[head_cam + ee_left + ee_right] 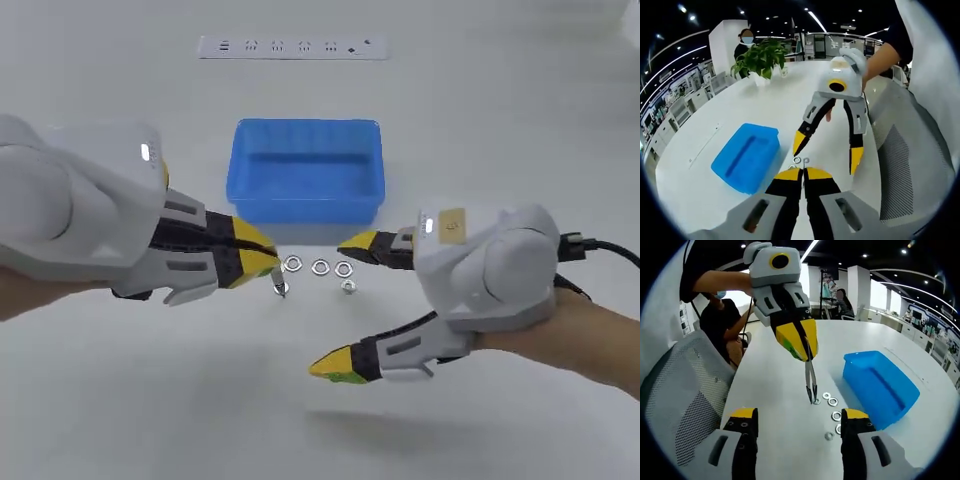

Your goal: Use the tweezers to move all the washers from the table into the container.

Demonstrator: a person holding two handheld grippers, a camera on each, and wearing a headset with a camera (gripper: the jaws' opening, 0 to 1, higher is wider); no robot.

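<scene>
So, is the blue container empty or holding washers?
Empty: the container shows a bare floor; the washers lie on the table outside it.

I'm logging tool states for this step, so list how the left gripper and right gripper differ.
The left gripper has its jaws shut on the tweezers; the right gripper has its jaws spread wide and holds nothing. The left gripper's tweezers point down, tips at one end of the row of washers; the right gripper faces that row from the other side. Both have white bodies and black jaws with yellow tips.
</scene>
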